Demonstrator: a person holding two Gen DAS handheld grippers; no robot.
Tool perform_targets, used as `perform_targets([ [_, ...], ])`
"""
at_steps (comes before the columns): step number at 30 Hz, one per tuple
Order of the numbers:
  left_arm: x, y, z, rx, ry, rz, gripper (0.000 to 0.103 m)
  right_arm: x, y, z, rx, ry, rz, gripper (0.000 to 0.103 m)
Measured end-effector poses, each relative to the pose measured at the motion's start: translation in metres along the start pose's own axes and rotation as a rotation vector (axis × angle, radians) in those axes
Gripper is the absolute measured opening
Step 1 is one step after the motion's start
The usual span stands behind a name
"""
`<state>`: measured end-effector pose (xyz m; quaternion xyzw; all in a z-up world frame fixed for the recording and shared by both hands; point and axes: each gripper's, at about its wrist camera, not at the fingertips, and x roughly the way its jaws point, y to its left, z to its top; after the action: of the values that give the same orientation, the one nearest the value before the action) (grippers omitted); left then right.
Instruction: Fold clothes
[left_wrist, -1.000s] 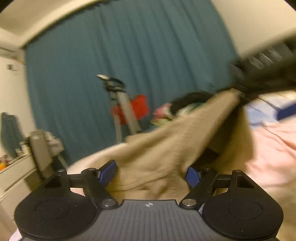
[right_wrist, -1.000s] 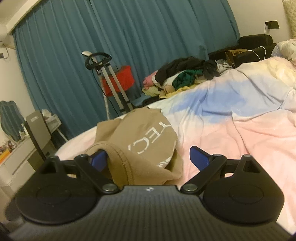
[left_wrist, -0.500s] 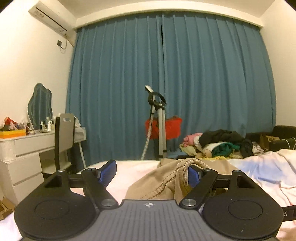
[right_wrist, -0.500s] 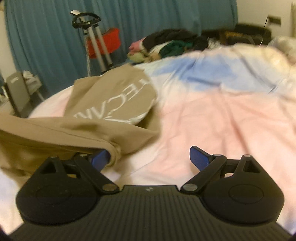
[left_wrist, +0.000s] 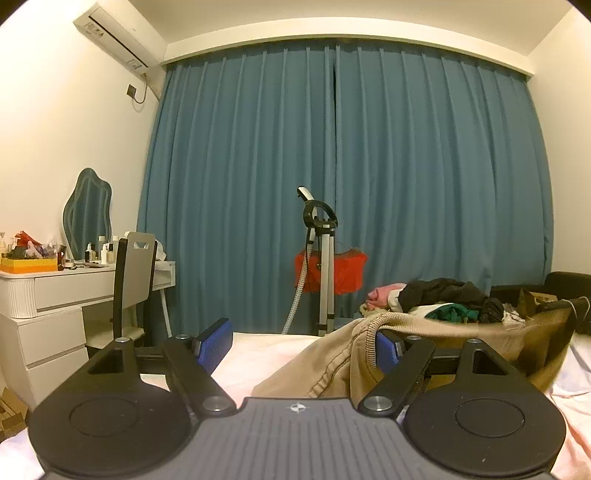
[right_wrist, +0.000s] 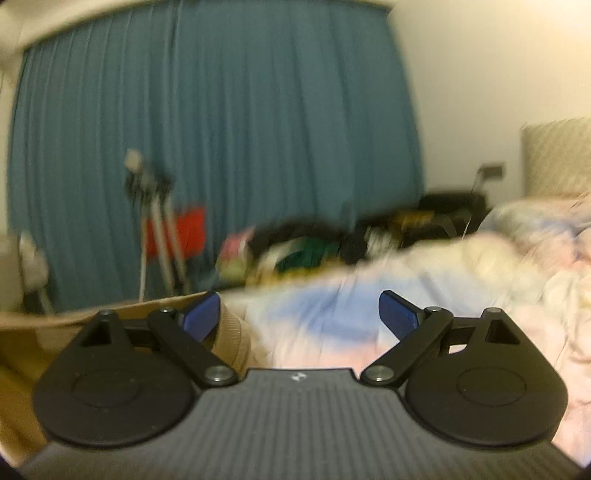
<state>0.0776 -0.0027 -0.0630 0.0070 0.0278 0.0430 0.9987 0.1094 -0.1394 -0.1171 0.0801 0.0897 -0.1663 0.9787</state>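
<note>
Since a second ago our left gripper (left_wrist: 304, 345) has levelled and the tan sweatshirt (left_wrist: 332, 358) has dropped onto the bed (left_wrist: 258, 354). Both grippers stand wide open, pinching nothing. The sweatshirt's ribbed hem drapes over our left gripper's right finger and our right gripper's (right_wrist: 299, 314) left finger, near the bed's curtain-side edge.

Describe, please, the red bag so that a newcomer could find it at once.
Look at the teal curtain that covers the far wall. At its foot, near the middle seam, stands a metal stand; the red bag hangs just behind its legs. It is the only bright red thing there, apart from the dark and green clothes pile to its right.
</note>
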Motion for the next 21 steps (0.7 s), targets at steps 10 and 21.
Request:
perform_targets([
  [10,0.019,0.004,-0.008,-0.003,0.040,0.052,0.080,0.045,0.042,-0.045,-0.187,0.362,0.150,0.094],
  [21,0.023,0.016,-0.009,-0.008,0.078,0.086,0.081,0.057,0.035,-0.046,-0.171,0.378,0.092,0.094],
])
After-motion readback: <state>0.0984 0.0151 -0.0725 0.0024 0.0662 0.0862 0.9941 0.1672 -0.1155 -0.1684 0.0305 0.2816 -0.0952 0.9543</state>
